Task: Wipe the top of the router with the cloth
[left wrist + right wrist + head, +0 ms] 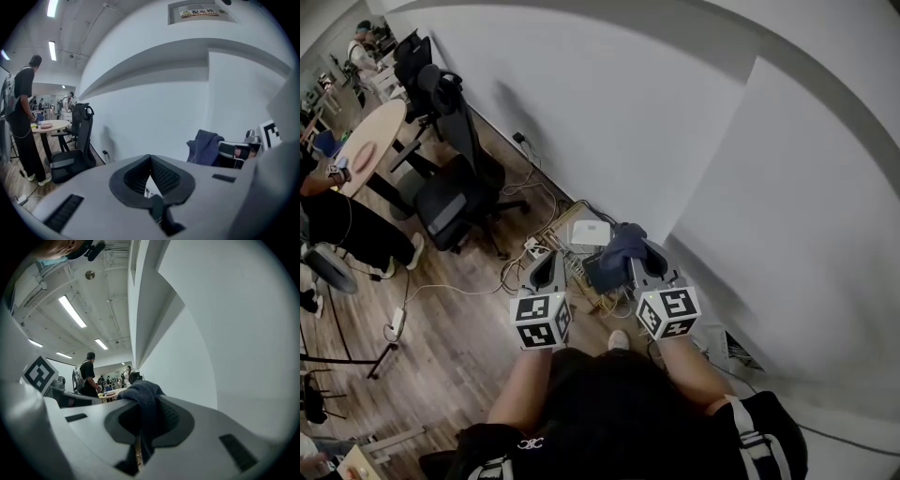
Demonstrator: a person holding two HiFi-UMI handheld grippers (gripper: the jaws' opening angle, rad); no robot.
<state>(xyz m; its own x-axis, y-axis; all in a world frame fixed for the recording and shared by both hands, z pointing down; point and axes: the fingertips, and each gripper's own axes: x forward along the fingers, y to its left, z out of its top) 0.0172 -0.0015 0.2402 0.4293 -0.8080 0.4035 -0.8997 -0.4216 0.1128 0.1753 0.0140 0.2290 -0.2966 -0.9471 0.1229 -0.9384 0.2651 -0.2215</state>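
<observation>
A white flat router (591, 232) lies on the floor by the wall among cables. My right gripper (635, 251) is shut on a dark blue cloth (619, 246), which bunches over its jaw tips and hangs above the floor just right of the router. In the right gripper view the cloth (142, 401) fills the gap between the jaws. The left gripper (546, 272) is held beside it, jaws closed with nothing between them (151, 185). From the left gripper view the cloth (205, 146) shows at the right.
A tangle of cables and a power strip (534, 249) lies around the router. Black office chairs (455, 192) stand to the left, with a round table (370, 141) and people beyond. The white wall (675, 122) runs close on the right.
</observation>
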